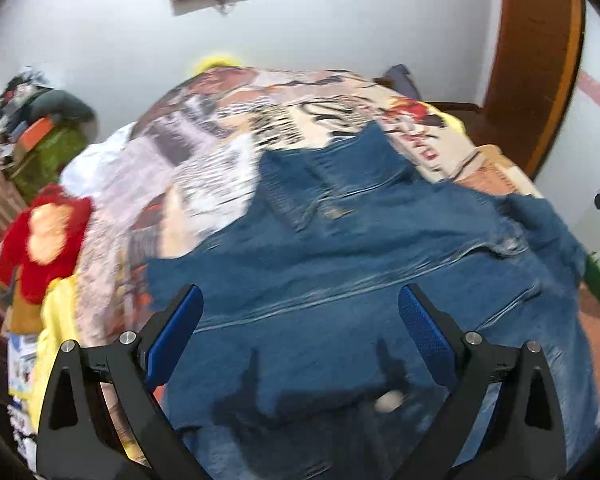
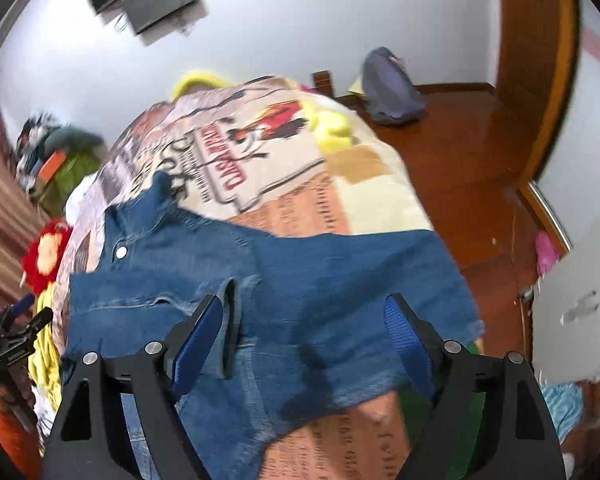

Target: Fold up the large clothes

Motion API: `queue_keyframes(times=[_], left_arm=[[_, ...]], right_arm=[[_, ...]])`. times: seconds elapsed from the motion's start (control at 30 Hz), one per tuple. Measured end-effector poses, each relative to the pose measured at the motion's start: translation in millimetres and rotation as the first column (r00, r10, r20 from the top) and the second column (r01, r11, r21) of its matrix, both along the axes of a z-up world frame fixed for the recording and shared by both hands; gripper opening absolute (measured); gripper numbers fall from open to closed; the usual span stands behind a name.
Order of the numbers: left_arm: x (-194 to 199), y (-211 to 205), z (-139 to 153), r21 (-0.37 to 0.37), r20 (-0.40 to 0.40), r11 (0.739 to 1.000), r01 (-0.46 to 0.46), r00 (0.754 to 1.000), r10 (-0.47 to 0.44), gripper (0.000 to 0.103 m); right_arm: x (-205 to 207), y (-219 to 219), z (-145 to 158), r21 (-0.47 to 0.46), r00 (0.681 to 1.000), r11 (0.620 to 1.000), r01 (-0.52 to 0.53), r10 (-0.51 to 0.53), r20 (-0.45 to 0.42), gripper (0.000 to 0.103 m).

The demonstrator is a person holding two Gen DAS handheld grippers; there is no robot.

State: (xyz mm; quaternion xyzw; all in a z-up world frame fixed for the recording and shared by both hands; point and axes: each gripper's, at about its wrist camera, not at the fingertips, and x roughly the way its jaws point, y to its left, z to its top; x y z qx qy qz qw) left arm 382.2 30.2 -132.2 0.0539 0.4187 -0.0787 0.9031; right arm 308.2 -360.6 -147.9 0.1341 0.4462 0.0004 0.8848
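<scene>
A blue denim jacket (image 1: 360, 264) lies spread on a bed covered by a printed blanket (image 1: 236, 128). My left gripper (image 1: 300, 300) is open, its blue-padded fingers hovering above the jacket's near part, holding nothing. In the right wrist view the jacket (image 2: 340, 280) lies with its collar and a silver button (image 2: 121, 253) to the left and a sleeve running right. My right gripper (image 2: 306, 308) is open above the jacket's near edge, empty. The left gripper shows at that view's left edge (image 2: 16, 332).
A red plush toy (image 1: 44, 236) and yellow cloth (image 1: 58, 320) lie at the bed's left side. A cluttered green pile (image 1: 48, 148) stands by the wall. Wooden floor (image 2: 460, 152) with a grey bag (image 2: 392, 88) lies right of the bed. A wooden door frame (image 1: 540, 60) stands at right.
</scene>
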Motion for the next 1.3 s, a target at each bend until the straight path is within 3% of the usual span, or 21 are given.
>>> queue_keyframes(times=[0.1,0.2,0.43,0.57,0.77,0.97,1.03,1.07,1.2,1.3], left_arm=[[13.2,-18.4,-4.1,-0.040,-0.019,0.998,0.041,0.999,-0.042,0.099],[24.3,-36.2,-14.1,-0.068,-0.056,0.995,0.071,0.996,-0.075,0.099],[37.9,-67.4,-48.2,-0.117,-0.160,0.988,0.104,0.979,-0.122,0.099],[40.9,-80.4,-66.9,-0.146,-0.218,0.982,0.118,0.965,-0.148,0.099],[44.8,-96.2,-84.7,-0.169,-0.269,0.978,0.120,0.949,-0.163,0.099],[42.8,-104.1,-86.7,-0.152,-0.257,0.980,0.132,0.952,-0.168,0.099],[41.1,-104.5,-86.0,-0.148,-0.254,0.979,0.139,0.952,-0.173,0.099],[40.7,-104.5,-85.6,-0.150,-0.254,0.979,0.142,0.951,-0.176,0.099],[37.1,-99.8,-81.2,-0.154,-0.250,0.978,0.141,0.952,-0.176,0.099],[33.4,-93.6,-74.4,-0.155,-0.235,0.978,0.138,0.957,-0.172,0.099]], right_arm=[[-7.1,-26.7,-8.7,0.009,0.998,0.998,0.066,-0.066,-0.015,0.081],[-13.0,-57.8,-29.6,0.079,0.989,0.987,0.140,-0.135,-0.063,0.081],[-17.6,-116.5,-98.6,0.307,0.941,0.902,0.303,-0.232,-0.248,0.081],[-15.0,-130.0,-114.1,0.366,0.932,0.865,0.342,-0.263,-0.249,0.081],[-1.4,-135.1,-134.3,0.385,0.915,0.836,0.390,-0.303,-0.268,0.083],[17.0,-129.0,-142.5,0.330,0.898,0.843,0.425,-0.348,-0.269,0.081],[19.9,-125.6,-140.3,0.286,0.891,0.853,0.437,-0.368,-0.264,0.065],[21.3,-122.8,-138.2,0.256,0.891,0.863,0.435,-0.372,-0.261,0.061],[20.8,-117.1,-126.4,0.214,0.906,0.888,0.408,-0.365,-0.213,0.030],[16.9,-112.6,-110.5,0.210,0.914,0.892,0.399,-0.370,-0.166,0.019]])
